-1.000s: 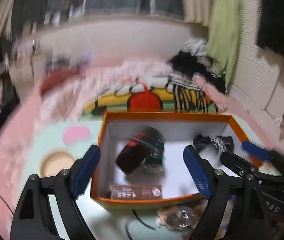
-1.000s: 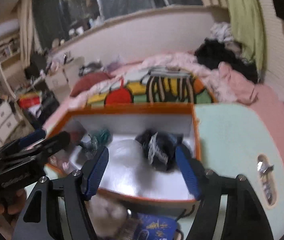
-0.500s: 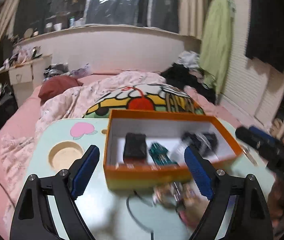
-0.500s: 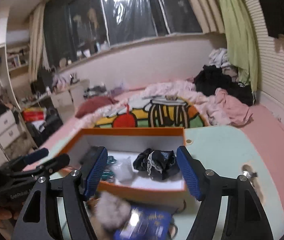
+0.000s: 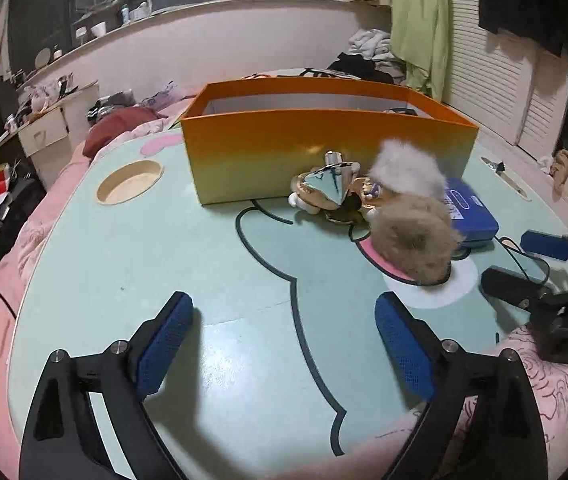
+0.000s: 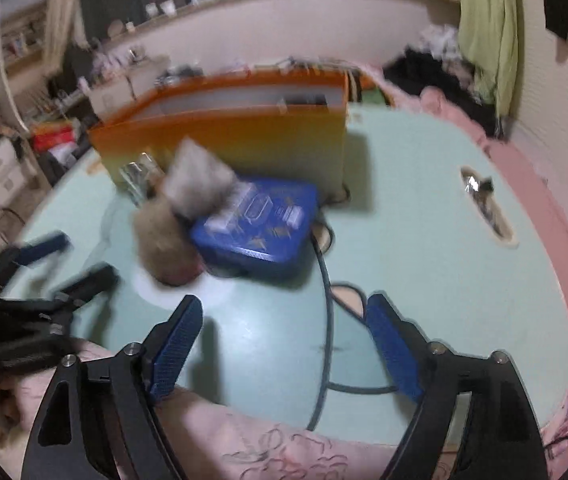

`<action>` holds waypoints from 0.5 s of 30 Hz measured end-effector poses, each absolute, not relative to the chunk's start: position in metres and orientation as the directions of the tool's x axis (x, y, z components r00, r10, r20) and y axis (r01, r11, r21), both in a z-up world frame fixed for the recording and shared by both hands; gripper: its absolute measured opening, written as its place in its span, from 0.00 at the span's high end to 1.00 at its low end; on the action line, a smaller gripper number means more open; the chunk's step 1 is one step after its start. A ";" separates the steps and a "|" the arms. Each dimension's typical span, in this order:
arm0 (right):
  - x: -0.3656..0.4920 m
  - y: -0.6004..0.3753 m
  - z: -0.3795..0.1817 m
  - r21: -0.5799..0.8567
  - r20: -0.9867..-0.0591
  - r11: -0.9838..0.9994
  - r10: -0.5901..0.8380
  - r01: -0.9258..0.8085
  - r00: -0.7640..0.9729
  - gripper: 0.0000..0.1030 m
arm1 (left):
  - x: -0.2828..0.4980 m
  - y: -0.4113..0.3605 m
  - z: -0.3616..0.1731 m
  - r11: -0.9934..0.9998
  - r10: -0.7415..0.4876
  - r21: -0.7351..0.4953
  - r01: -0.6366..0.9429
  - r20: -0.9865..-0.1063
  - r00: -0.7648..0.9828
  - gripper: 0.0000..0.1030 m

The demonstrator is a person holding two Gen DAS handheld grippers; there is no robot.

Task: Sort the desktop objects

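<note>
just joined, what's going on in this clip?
A person is sorting clutter on a mint-green table into an orange box, holding tongs in each hand. Both the left tongs and the right tongs are open and empty, their jaws having just been opening, with nothing between them. Waiting outside the box: a beige pompom, a white pompom, a blue tin and a shiny trinket.

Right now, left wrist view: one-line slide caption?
Open left gripper over mint table; fluffy pompoms, blue box beside orange box.
</note>
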State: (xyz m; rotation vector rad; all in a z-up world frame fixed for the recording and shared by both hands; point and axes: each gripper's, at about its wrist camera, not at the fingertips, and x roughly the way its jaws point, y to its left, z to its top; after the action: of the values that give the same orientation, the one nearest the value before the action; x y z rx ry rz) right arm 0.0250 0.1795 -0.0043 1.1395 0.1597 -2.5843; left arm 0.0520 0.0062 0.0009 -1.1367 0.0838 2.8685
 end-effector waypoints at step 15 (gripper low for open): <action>0.031 0.187 -0.010 0.028 -0.725 -0.941 -0.251 0.336 -0.642 0.00 | 0.050 0.007 -0.002 -0.996 0.040 0.028 -0.080 -0.677 -0.734 0.07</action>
State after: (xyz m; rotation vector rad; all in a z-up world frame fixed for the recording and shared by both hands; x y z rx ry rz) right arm 0.0306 0.1872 -0.0101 1.1153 0.1559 -2.5805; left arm 0.0503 0.0069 -0.0021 -1.1175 0.0842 2.8660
